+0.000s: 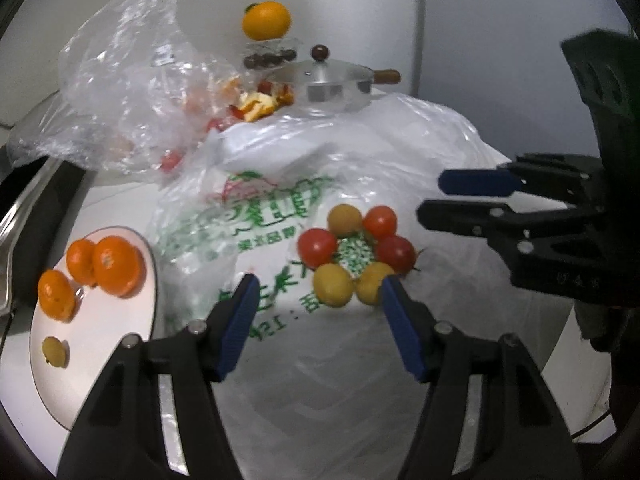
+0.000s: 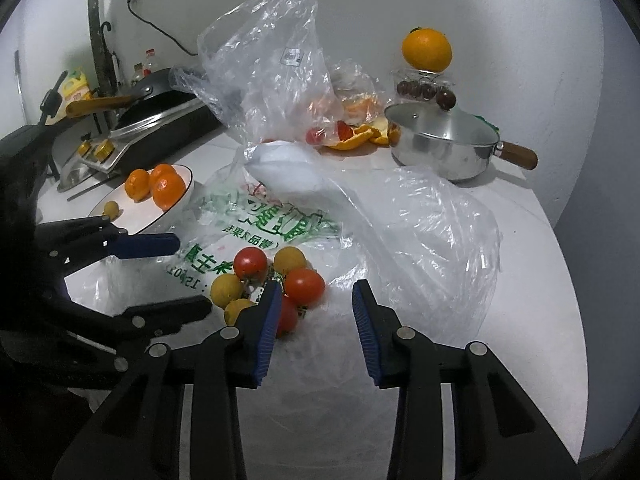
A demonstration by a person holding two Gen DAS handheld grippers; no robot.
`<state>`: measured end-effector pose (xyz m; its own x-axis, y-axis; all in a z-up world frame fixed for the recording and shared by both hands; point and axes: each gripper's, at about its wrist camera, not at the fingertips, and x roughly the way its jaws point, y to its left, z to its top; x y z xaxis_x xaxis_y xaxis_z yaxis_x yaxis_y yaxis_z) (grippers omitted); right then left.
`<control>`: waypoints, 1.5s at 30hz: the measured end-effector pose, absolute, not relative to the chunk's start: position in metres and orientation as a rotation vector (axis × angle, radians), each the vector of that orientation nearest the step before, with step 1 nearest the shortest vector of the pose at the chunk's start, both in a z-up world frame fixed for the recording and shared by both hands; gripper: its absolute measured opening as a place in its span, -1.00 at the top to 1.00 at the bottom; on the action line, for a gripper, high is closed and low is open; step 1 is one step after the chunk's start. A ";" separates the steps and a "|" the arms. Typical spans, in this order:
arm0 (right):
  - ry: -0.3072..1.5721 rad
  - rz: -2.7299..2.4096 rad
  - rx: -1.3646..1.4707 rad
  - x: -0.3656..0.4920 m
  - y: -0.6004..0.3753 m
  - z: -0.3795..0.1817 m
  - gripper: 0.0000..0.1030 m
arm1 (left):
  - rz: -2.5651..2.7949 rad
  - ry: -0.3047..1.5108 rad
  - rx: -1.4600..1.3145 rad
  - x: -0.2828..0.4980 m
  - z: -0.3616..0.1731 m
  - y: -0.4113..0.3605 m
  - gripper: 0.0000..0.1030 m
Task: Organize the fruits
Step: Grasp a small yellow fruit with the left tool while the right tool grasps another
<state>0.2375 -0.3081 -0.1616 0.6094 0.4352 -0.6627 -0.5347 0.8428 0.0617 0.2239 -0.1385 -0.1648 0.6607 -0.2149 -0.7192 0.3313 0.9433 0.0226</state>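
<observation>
A cluster of red and yellow cherry tomatoes (image 1: 354, 254) lies on a white plastic bag with green print (image 1: 276, 216); it also shows in the right wrist view (image 2: 272, 280). My left gripper (image 1: 316, 292) is open and empty, its right fingertip beside a yellow tomato. My right gripper (image 2: 314, 300) is open and empty, its left finger just right of the cluster. A white plate (image 1: 100, 344) at the left holds three mandarins (image 1: 116, 266) and one small yellow tomato (image 1: 55, 351).
A steel lidded pot (image 2: 444, 148) stands at the back. An orange (image 2: 427, 50) sits on a clear box of dark fruit (image 2: 424, 88). A clear bag (image 2: 276, 64) and orange peels (image 2: 360, 136) lie behind. A stove with a pan (image 2: 152, 100) is at the left.
</observation>
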 end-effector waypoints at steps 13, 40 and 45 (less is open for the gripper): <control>0.726 0.582 -0.117 0.237 -0.312 -0.166 0.31 | -0.287 0.808 0.195 0.242 -0.176 -0.137 0.13; 0.766 0.650 -0.240 0.213 -0.256 -0.177 0.46 | -0.317 0.764 0.173 0.213 -0.160 -0.112 0.44; 0.793 0.624 -0.273 0.217 -0.249 -0.185 0.46 | -0.318 0.746 0.160 0.204 -0.152 -0.104 0.44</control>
<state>0.2172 -0.2490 -0.1848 0.5360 0.4176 -0.7337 -0.6150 0.7886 -0.0005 0.2035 -0.1044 -0.1519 0.6896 -0.2263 -0.6879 0.3393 0.9402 0.0308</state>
